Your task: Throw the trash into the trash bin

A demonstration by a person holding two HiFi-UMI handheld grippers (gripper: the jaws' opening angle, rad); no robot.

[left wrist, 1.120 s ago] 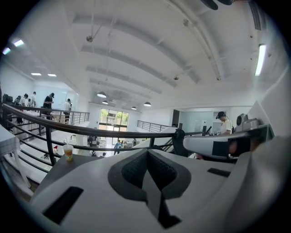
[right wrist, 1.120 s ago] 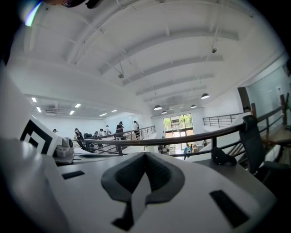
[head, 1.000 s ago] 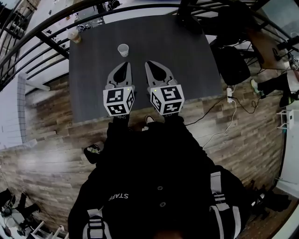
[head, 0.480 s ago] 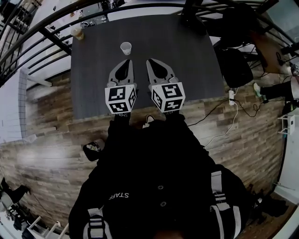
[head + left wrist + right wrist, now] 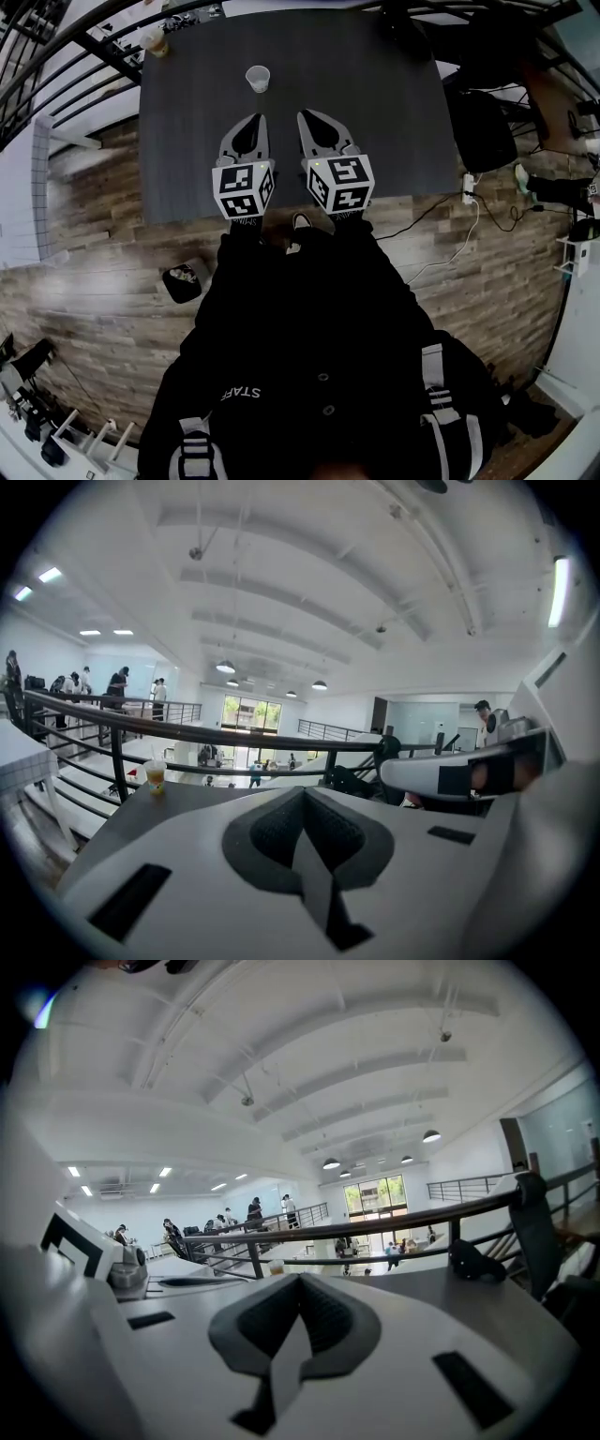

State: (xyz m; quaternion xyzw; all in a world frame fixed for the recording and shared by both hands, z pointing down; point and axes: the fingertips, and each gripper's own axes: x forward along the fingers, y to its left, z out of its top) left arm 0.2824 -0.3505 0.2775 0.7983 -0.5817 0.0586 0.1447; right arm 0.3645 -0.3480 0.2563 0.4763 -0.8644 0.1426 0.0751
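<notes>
A clear plastic cup point(image 5: 257, 79) stands upright on the dark table point(image 5: 394, 112), a little beyond my two grippers. My left gripper point(image 5: 260, 119) and right gripper point(image 5: 303, 115) hover side by side over the table's near half, both shut and empty. In the left gripper view the jaws point(image 5: 302, 795) meet with nothing between them. The right gripper view shows the same of its jaws point(image 5: 300, 1283). A small black trash bin point(image 5: 183, 283) with something inside stands on the wooden floor, left of the person's legs.
A drink cup with a straw point(image 5: 155, 39) stands at the table's far left corner, also seen in the left gripper view point(image 5: 155, 775). A black railing point(image 5: 84, 42) runs behind the table. Dark chairs point(image 5: 483, 127) and cables point(image 5: 464, 220) are on the right.
Both grippers have sunk slightly toward the table, still shut and side by side. The clear cup now sits a bit farther ahead of their tips. The head view has shifted.
</notes>
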